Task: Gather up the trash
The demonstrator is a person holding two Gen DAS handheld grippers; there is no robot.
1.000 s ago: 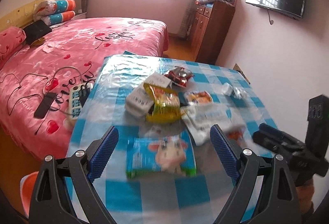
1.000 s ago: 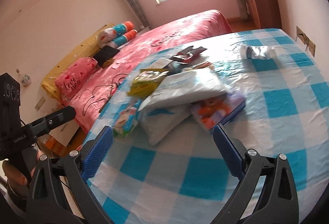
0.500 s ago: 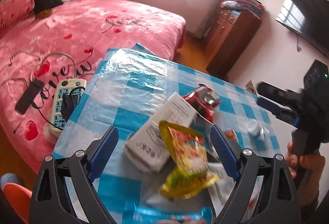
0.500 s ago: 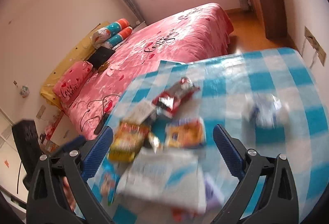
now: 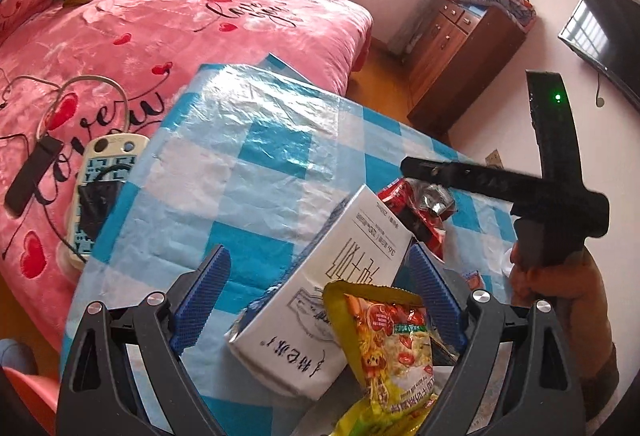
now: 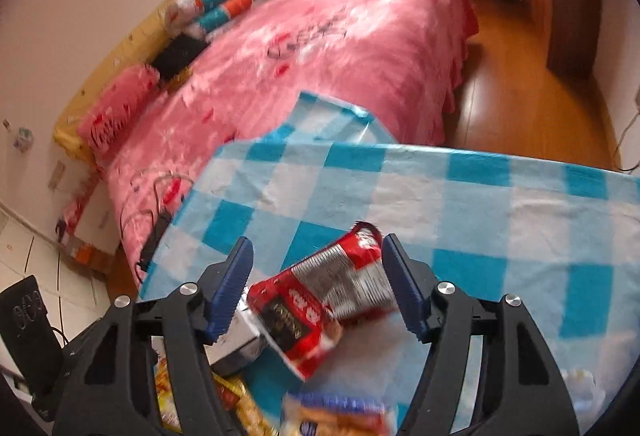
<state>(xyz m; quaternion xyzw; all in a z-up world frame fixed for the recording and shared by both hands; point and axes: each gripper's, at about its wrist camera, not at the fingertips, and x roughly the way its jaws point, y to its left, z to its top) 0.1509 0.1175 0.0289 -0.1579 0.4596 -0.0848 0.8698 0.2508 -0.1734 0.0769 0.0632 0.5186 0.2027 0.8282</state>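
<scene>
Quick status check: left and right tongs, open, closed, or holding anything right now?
Left tongs: open, straddling the white carton, not gripping it.
Right tongs: open, have just been closing around the red wrapper; pads not yet pressing.

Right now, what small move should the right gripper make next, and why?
Probably close further on the red snack wrapper. It lies between the fingers of the right gripper, whose jaws have just been closing, but the pads do not seem to press it yet.
</scene>
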